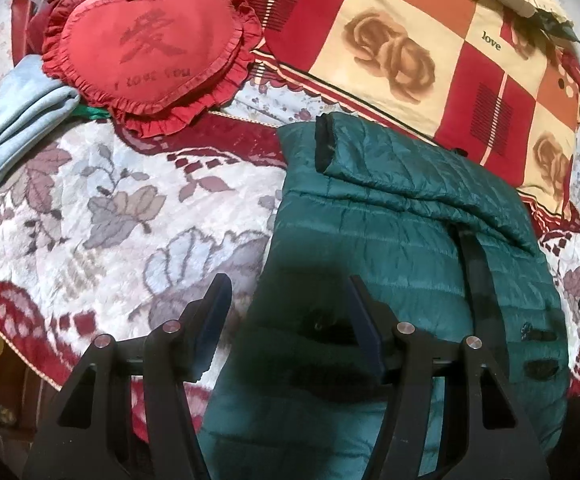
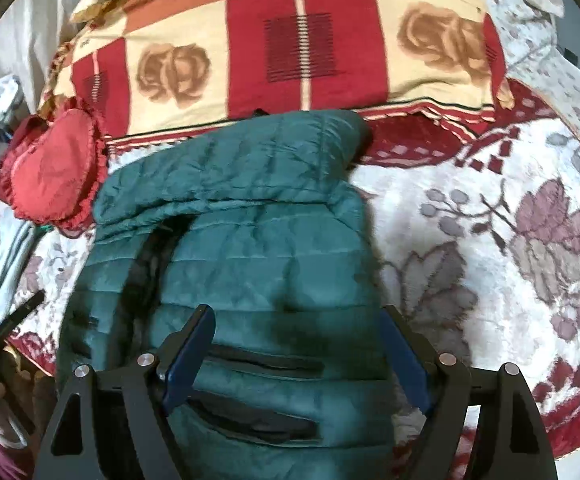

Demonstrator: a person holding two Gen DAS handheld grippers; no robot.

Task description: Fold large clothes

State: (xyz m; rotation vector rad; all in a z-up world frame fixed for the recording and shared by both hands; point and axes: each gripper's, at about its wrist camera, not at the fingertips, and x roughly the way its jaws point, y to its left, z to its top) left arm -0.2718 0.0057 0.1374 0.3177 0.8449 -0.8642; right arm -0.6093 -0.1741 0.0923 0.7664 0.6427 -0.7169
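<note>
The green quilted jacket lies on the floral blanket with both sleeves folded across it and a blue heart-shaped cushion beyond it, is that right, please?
Not quite: the heart-shaped cushion beyond the green quilted jacket is red, not blue, as the left wrist view shows. The rest stands.

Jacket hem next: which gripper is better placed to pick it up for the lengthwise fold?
Probably the right gripper: its open fingers sit over the middle of the green jacket near the pocket slits. The left gripper, also open, straddles the jacket's edge, with one finger over the floral blanket.
</note>
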